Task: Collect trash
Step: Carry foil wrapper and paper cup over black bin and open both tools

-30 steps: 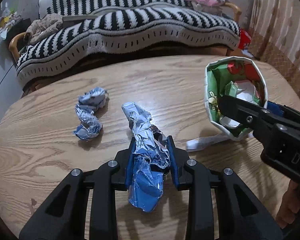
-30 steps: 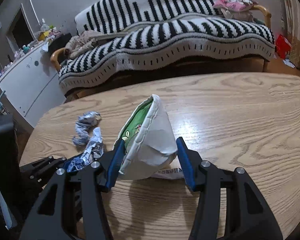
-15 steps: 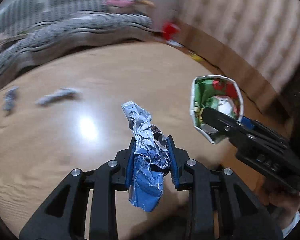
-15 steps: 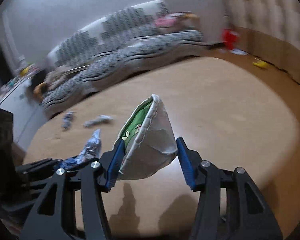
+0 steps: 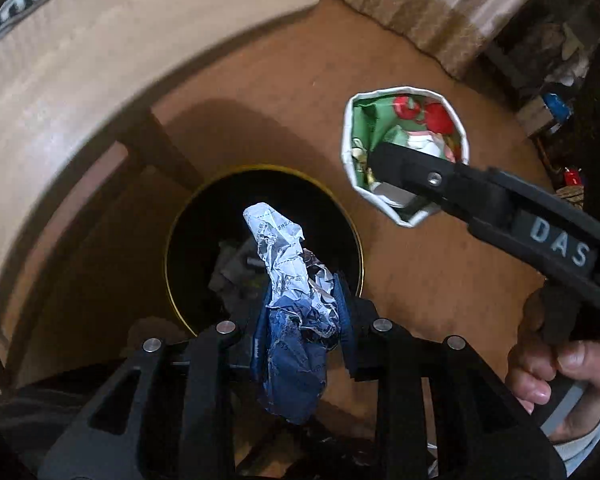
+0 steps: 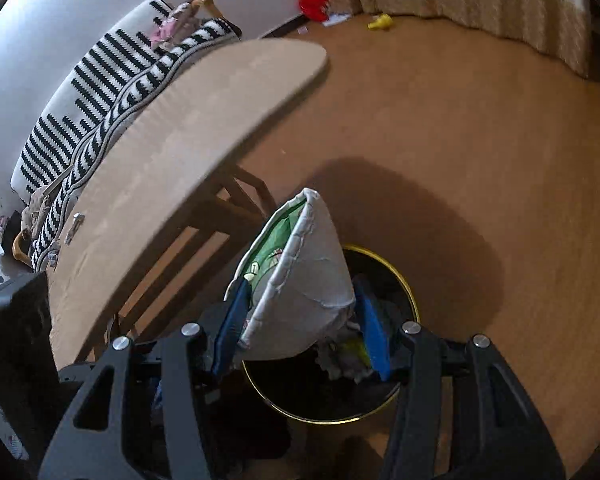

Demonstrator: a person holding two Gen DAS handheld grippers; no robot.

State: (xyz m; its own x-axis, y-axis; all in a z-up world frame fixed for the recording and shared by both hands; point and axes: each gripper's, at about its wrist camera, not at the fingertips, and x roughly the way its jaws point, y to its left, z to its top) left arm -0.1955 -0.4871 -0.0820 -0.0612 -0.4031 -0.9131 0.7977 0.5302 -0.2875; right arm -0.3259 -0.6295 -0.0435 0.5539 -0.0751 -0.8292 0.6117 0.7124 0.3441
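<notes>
Step in hand: disposal. Left claw [image 5: 302,320] pinching crumpled wrapper [image 5: 290,280], poised over round bin [image 5: 260,172] on floor beside tabletop [image 5: 80,60]. Right claw [image 6: 300,320] clamping paper bowl [image 6: 300,280] above bin rim. Next: part jaws, drop both inside.

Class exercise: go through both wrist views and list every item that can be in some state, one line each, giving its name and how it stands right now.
left gripper: shut on the crumpled wrapper
crumpled wrapper: crushed, held above the bin
right gripper: shut on the paper bowl
paper bowl: dented, tipped on its side, litter inside
bin: uncovered, trash already inside
table: two small scraps left near its far end
</notes>
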